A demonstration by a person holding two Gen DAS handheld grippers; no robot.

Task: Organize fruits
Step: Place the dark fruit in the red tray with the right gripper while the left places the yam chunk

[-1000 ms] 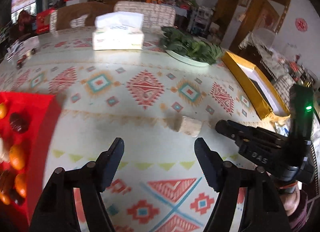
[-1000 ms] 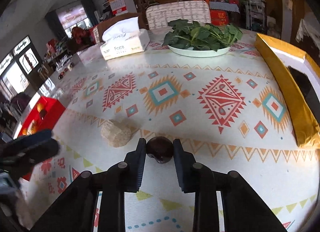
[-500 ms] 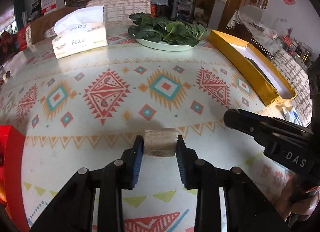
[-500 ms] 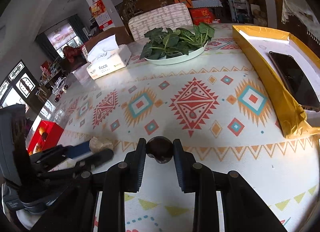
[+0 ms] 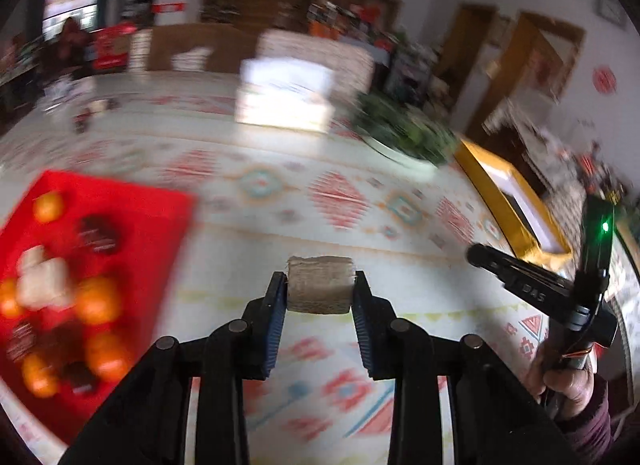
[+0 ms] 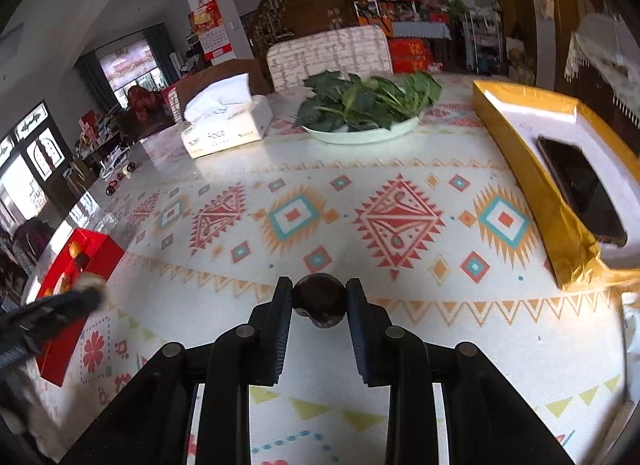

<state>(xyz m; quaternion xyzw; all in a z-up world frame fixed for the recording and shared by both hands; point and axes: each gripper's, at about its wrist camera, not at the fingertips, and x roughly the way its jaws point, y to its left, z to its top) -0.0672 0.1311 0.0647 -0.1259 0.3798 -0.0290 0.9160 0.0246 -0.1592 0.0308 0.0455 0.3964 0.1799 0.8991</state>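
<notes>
The left claw (image 5: 320,291) is gripping a pale tan, rough-sided block (image 5: 321,284) between its two blue-padded fingers (image 5: 276,325), both pads pressing on the block's sides, and the block is sitting at the centre of the left wrist view. That view is smeared with blur, so fine detail is hard to read. At about 9 o'clock from the block, a red tray (image 5: 160,233) is lying on the patterned counter (image 5: 280,233), carrying small orange fruits (image 5: 96,299), dark round pieces (image 5: 98,231) and a pale block much like the held one. At 3 o'clock the right claw's black body, with a green light glowing on it, is reaching in, a hand (image 5: 568,377) in a dark sleeve wrapping its handle. In the right wrist view, the right claw (image 6: 319,301) is clenching a dark, glossy round fruit (image 6: 319,299), its pads touching both sides. Ahead at 12 o'clock a white plate of leafy greens (image 6: 360,105) is resting on the counter, a tissue box (image 6: 228,125) at 11 o'clock, and a gold-edged box (image 6: 532,181) at 2 o'clock is holding a black phone (image 6: 580,189). The red tray is showing at 9 o'clock, well apart from the dark fruit.
</notes>
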